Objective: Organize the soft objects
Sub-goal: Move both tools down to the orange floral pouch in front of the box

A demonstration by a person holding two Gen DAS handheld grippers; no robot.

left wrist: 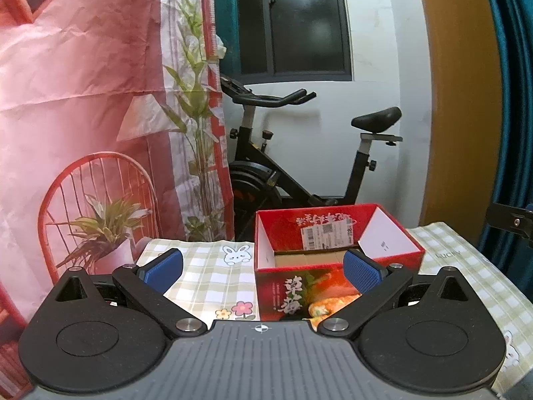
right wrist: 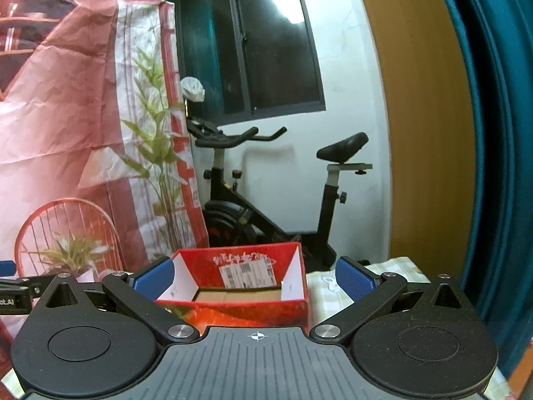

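1. one red cardboard box (left wrist: 336,260) stood open on a green-and-white checked tablecloth (left wrist: 213,273), toward the far edge of the table, with a shipping label stuck on its inner back wall and white side flaps folded inward.
2. its floor showed bare brown cardboard; no soft thing could be made out inside it in either view.
3. the box front carried white characters and a blurred orange picture, partly cut off by the gripper body in the left wrist view.
4. the left gripper (left wrist: 263,268) was spread wide and held nothing, its right blue pad overlapping the box's near rim in the picture.
5. the right gripper (right wrist: 255,278) was also spread wide with nothing between its pads, and the same box (right wrist: 233,300) sat framed between them.
6. one exercise bike (right wrist: 266,200) stood behind the table, beside one pink printed backdrop (left wrist: 83,100).
7. a black piece of the other gripper poked in at the edge of each view, too cropped to read.
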